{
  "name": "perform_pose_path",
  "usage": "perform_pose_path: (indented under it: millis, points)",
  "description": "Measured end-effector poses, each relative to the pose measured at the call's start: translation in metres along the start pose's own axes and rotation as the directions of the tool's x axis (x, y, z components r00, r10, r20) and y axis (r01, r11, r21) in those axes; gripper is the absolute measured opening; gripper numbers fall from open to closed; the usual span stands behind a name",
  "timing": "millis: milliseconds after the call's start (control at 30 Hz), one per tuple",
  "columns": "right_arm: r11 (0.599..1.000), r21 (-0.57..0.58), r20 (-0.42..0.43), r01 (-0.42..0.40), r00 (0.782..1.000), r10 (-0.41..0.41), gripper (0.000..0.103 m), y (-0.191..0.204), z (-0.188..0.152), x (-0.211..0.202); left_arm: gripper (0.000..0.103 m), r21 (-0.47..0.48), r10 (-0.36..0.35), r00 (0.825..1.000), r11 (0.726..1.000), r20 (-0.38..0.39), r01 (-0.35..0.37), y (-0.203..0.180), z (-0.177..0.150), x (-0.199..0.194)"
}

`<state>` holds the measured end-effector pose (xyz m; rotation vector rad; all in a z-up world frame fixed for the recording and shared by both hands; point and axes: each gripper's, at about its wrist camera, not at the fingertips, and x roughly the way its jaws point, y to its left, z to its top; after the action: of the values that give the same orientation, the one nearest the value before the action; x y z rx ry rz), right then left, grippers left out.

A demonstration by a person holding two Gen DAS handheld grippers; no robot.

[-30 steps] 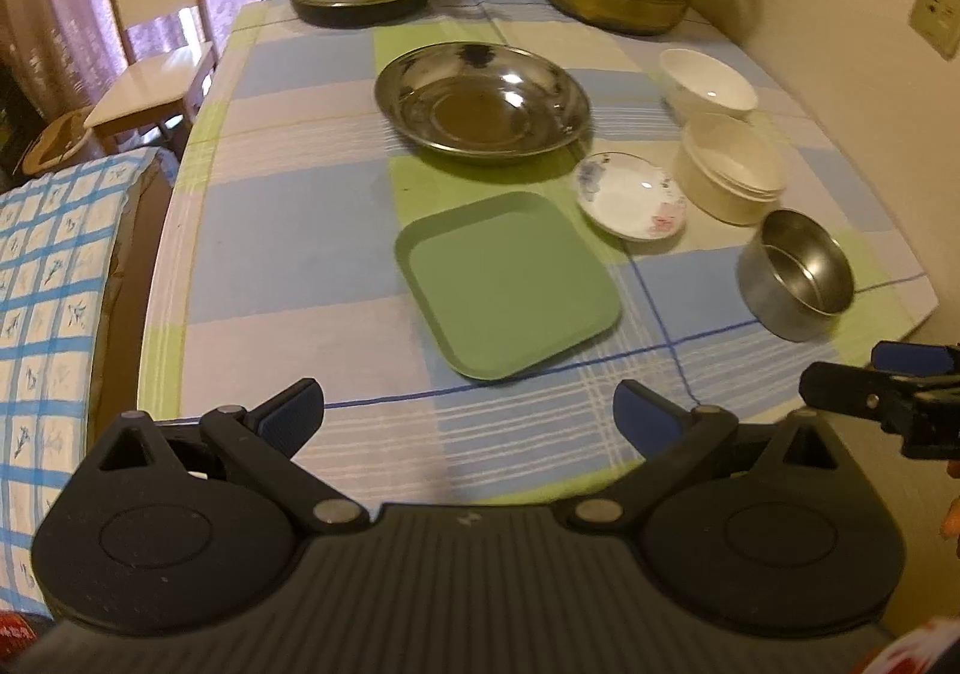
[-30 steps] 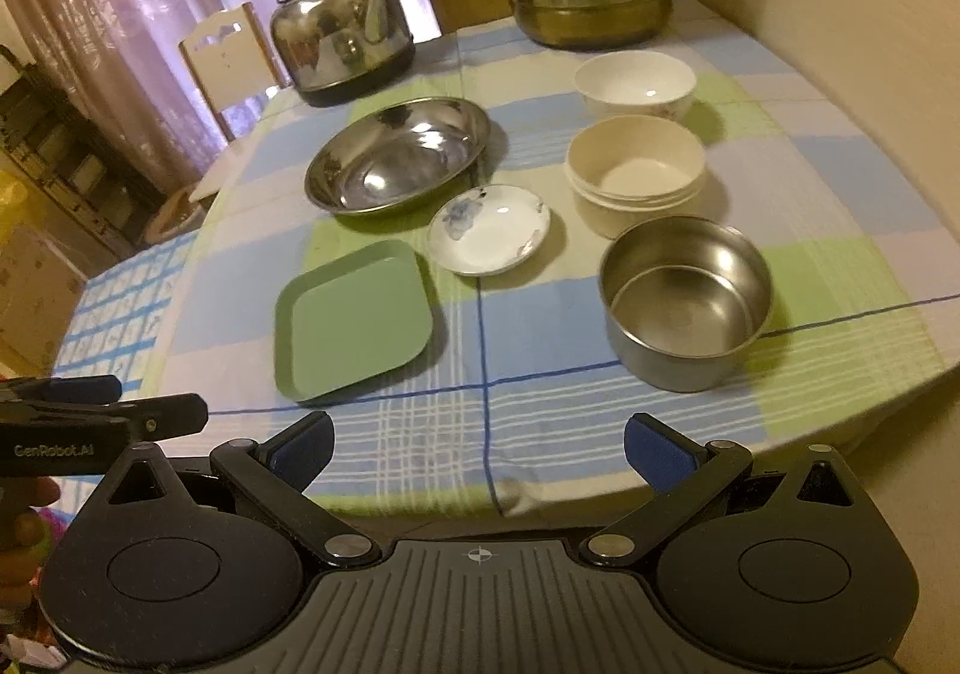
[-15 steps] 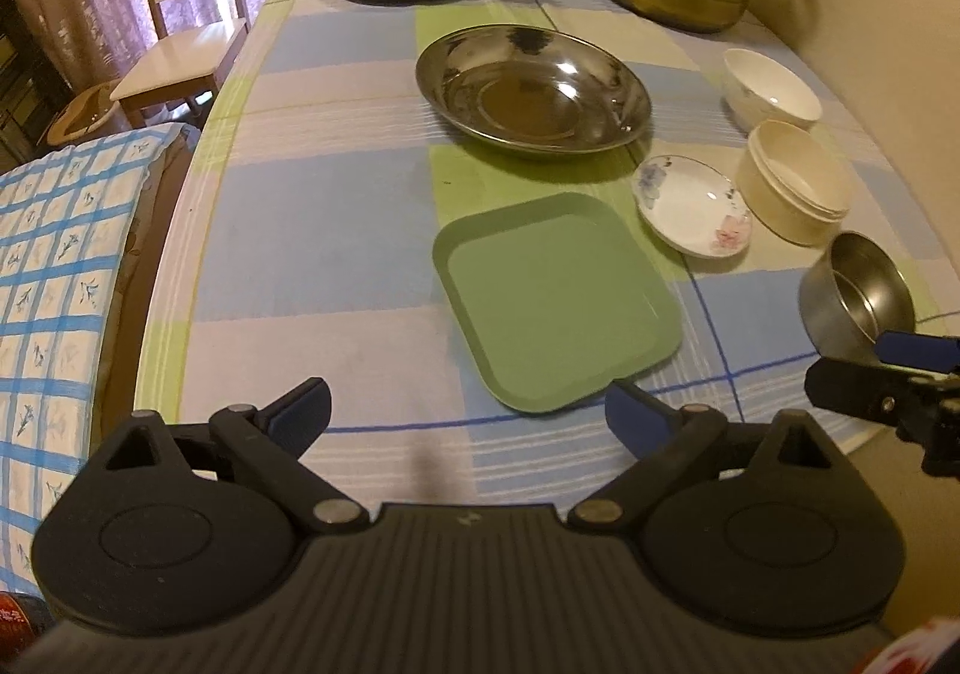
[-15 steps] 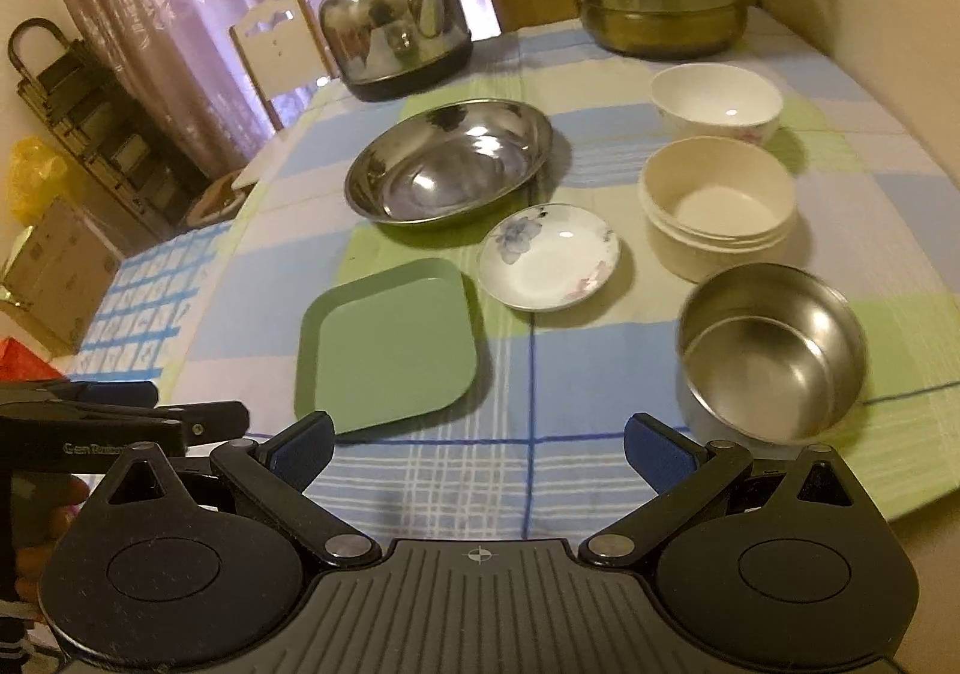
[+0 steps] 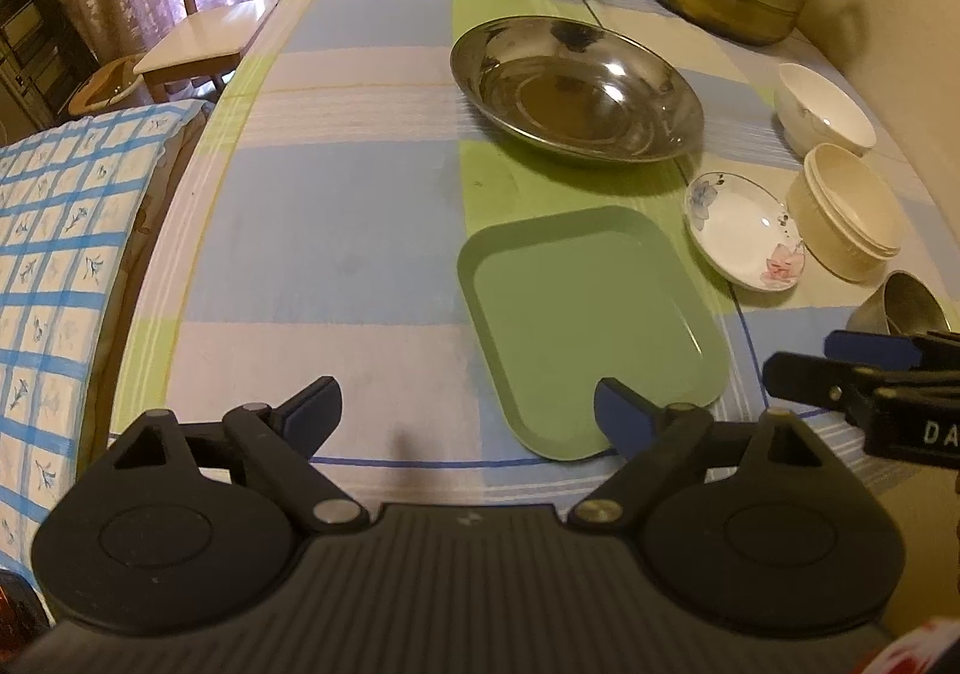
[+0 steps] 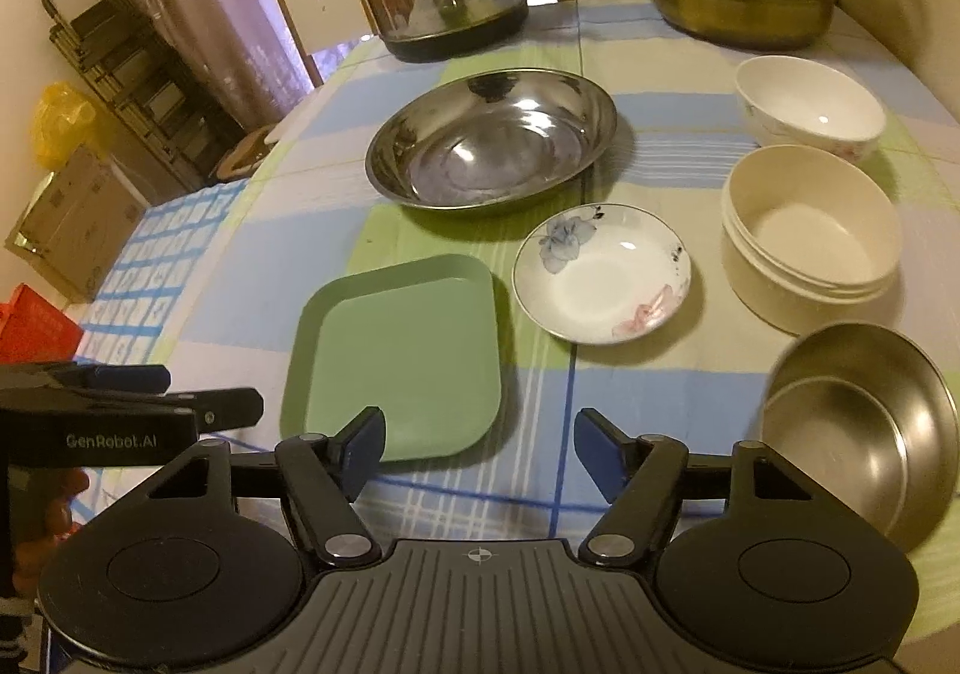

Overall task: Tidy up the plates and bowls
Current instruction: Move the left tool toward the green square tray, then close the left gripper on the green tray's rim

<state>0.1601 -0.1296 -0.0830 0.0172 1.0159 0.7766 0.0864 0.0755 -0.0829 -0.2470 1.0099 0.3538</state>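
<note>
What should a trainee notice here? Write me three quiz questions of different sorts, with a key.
1. True or false: the green square plate lies flat on the tablecloth with nothing on it.
2. Which thing sits between the green square plate and the cream bowl stack? A. the floral saucer B. a kettle C. a steamer pot
3. How do the jaws of the left gripper and the right gripper stand, and what is in them?

Key: 1 true. 2 A. 3 Both open, having just been closing, with nothing between them.
</note>
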Motion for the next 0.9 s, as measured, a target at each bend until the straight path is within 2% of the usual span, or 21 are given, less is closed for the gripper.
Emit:
perform_pose_path:
  millis: [133, 333, 367, 533, 600, 900]
  points:
    - [1.0, -0.007, -0.013, -0.016, 1.0, 0.016, 0.053, -0.002, 0.005, 0.012, 0.087, -0.008, 0.004, 1.0, 1.0, -0.001, -0.004, -0.001, -0.001, 0.008]
    - [1.0, -0.022, -0.014, -0.019, 1.0, 0.018, 0.038, -0.003, 0.009, 0.03, 0.069, -0.02, 0.011, 1.0, 1.0, -0.006, -0.011, -0.005, -0.003, 0.023]
    - [0.999, -0.028, -0.013, -0.018, 1.0, 0.018, 0.035, -0.003, 0.009, 0.034, 0.063, -0.024, 0.01, 1.0, 1.0, -0.007, -0.01, -0.005, -0.003, 0.026]
    - [0.998, -0.063, -0.008, -0.02, 1.0, 0.02, 0.032, -0.004, 0.012, 0.045, 0.052, -0.046, 0.013, 1.0, 0.999, -0.009, -0.013, -0.008, -0.004, 0.035]
    - [0.997, -0.072, -0.01, -0.015, 1.0, 0.014, 0.031, -0.005, 0.014, 0.049, 0.042, -0.055, 0.013, 1.0, 0.998, -0.009, -0.013, -0.009, -0.004, 0.038]
    - [0.995, -0.098, -0.023, -0.034, 0.999, 0.032, 0.019, -0.008, 0.017, 0.065, 0.026, -0.086, 0.03, 1.0, 0.996, 0.005, -0.03, -0.016, -0.004, 0.047]
